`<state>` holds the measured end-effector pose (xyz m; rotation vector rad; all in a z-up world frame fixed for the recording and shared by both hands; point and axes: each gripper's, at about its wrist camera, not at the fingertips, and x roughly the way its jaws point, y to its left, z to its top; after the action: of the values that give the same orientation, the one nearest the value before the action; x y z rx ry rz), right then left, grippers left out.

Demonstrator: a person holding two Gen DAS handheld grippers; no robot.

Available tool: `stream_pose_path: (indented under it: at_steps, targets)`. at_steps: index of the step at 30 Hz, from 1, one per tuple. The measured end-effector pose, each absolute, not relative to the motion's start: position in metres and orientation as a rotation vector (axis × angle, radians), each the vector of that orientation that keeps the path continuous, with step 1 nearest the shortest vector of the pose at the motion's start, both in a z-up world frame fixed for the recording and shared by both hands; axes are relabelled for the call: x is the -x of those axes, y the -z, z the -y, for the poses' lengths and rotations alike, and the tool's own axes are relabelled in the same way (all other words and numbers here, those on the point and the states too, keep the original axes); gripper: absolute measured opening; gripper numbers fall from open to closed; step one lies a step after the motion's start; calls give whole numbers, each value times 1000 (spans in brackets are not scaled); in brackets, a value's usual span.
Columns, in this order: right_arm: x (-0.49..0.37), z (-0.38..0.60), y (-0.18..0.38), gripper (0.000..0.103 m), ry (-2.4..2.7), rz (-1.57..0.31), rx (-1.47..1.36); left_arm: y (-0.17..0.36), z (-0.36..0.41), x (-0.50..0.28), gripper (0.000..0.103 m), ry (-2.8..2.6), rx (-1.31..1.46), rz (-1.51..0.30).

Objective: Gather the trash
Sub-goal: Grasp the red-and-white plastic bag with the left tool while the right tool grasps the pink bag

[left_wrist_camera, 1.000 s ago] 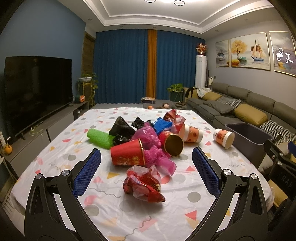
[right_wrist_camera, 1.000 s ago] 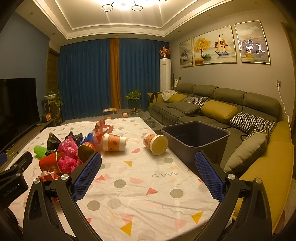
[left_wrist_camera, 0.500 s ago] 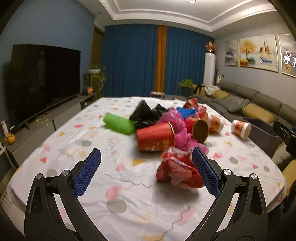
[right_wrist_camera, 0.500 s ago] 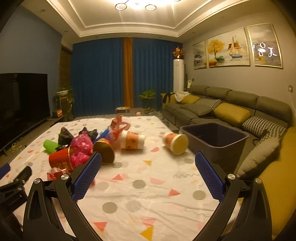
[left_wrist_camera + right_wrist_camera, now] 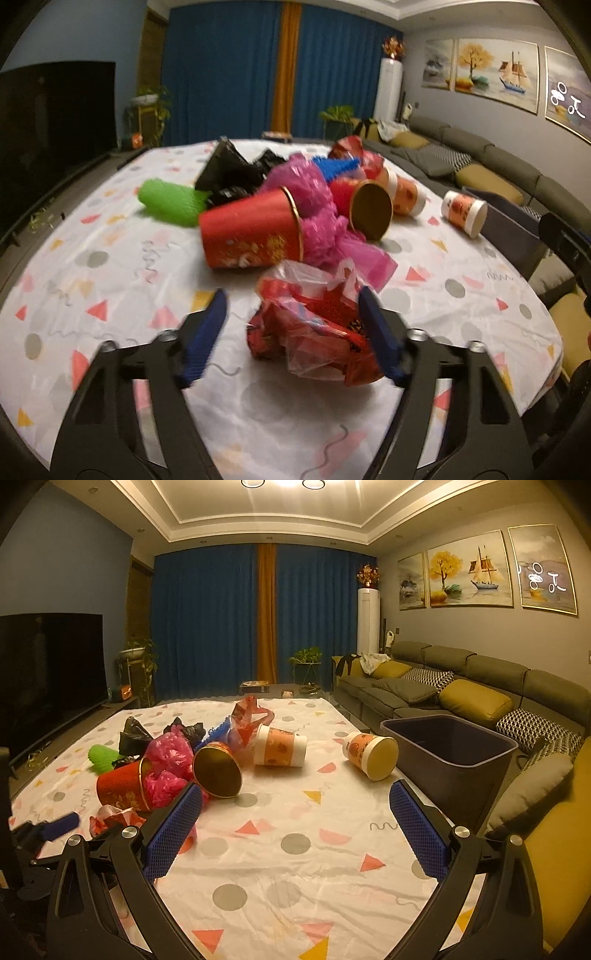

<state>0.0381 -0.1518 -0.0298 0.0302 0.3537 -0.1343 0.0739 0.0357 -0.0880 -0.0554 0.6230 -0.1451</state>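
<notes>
The left gripper (image 5: pixel 291 328) has moved in and now has its open jaws around the red bag (image 5: pixel 314 328) on the table (image 5: pixel 110 295), ready to grab it for the bin (image 5: pixel 448 746), while the right gripper (image 5: pixel 295 830) waits open and empty.

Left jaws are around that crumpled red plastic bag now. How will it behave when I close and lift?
The red plastic bag is thin, wrinkled film, so it will probably crush flat rather than resist. It looks light and should lift easily. Loose clear folds may trail and brush the pink bag just behind it. The left gripper stands open around it.
</notes>
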Motion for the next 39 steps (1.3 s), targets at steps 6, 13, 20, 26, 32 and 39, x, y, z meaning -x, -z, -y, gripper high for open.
stream_pose_path:
  at_steps: [6,13,20,26,32,39]
  targets:
    - [-43,152,32,98,137,-363,-32,93,-32,-79,41,178,55,-639]
    - [-51,146,35,92,124,-378,-26,90,-39,-78,28,182,81,-636]
    - [-70,132,43,75,45,-432,-43,61,-60,-63,27,148,113,-533]
    - [-99,107,59,65,-33,-519,-33,47,-83,-61,27,89,134,-493]
    - [-123,89,71,53,-89,-605,-22,48,-99,-67,27,73,163,-499]
    - [-141,72,81,42,-124,-679,12,47,-109,-73,27,68,182,-501]
